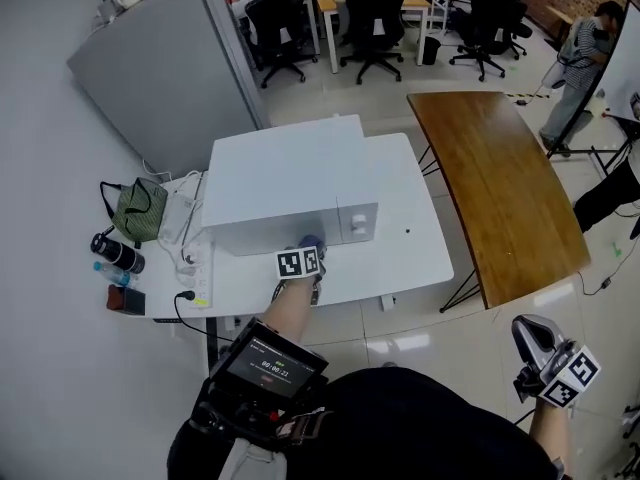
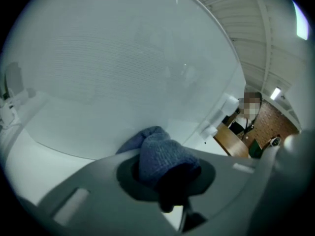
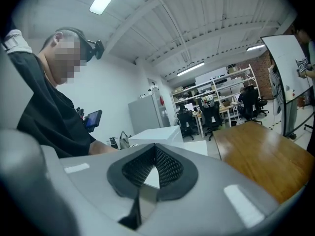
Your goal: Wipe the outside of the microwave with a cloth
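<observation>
A white microwave (image 1: 285, 183) stands on a white surface (image 1: 405, 253), with its front turned toward the person. The left hand-held gripper (image 1: 305, 255) is at the lower part of this front, just left of the control panel (image 1: 357, 220). Its jaws are closed on a blue cloth (image 2: 158, 151). In the left gripper view the cloth bulges out past the jaws against the pale front of the microwave (image 2: 123, 68). It seems to touch the front there, but the contact itself is not clearly visible. The right hand-held gripper (image 1: 533, 336) is well apart from the surface, low at the person's right side and above the tiled floor (image 1: 450, 343). In the right gripper view its dark pads (image 3: 167, 167) meet at the tips and nothing is between them, so the right hand-held gripper (image 3: 155, 152) is closed and empty. At the left end of the surface lie a green bag (image 1: 138, 211), a dark bottle (image 1: 118, 253) and a white power strip (image 1: 196, 268). A brown wooden table (image 1: 500, 183) stands just beside the surface on the right.
</observation>
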`<action>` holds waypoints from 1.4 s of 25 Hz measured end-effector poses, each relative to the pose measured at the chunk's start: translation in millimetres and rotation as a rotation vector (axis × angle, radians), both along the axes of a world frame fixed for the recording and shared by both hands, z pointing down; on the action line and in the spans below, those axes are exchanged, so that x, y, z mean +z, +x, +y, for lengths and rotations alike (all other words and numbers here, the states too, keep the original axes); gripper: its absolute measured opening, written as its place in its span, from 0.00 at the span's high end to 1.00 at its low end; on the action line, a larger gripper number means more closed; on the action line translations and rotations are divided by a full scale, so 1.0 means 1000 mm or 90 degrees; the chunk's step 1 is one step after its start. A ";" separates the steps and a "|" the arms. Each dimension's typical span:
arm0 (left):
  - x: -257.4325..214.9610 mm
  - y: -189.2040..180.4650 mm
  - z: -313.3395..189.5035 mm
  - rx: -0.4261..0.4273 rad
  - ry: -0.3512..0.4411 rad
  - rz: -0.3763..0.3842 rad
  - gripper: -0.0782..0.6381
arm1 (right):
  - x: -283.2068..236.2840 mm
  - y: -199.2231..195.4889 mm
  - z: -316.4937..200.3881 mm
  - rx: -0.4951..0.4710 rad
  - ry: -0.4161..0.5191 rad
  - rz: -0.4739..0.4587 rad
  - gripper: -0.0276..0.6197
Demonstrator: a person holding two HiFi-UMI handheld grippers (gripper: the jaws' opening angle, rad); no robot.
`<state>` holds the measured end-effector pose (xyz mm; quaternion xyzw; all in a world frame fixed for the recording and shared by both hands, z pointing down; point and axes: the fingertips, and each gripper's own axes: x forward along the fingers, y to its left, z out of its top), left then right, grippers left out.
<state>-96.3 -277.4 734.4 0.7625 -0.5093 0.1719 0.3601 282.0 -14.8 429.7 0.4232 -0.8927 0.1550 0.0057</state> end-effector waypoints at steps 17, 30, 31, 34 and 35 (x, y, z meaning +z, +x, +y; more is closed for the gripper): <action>-0.008 0.001 0.015 0.056 0.018 0.030 0.81 | -0.009 -0.026 0.002 -0.001 0.008 0.011 0.95; 0.018 -0.253 0.028 -0.107 -0.003 0.009 0.81 | -0.021 -0.195 -0.009 -0.078 -0.003 0.044 0.95; 0.020 -0.246 0.026 -0.105 -0.008 0.009 0.81 | -0.022 -0.191 -0.009 -0.072 -0.005 0.046 0.95; 0.030 -0.217 0.023 -0.094 -0.026 0.009 0.81 | -0.021 -0.168 -0.008 -0.052 -0.006 0.046 0.95; 0.034 -0.205 0.022 -0.087 -0.030 0.008 0.81 | -0.019 -0.158 -0.008 -0.047 -0.006 0.044 0.95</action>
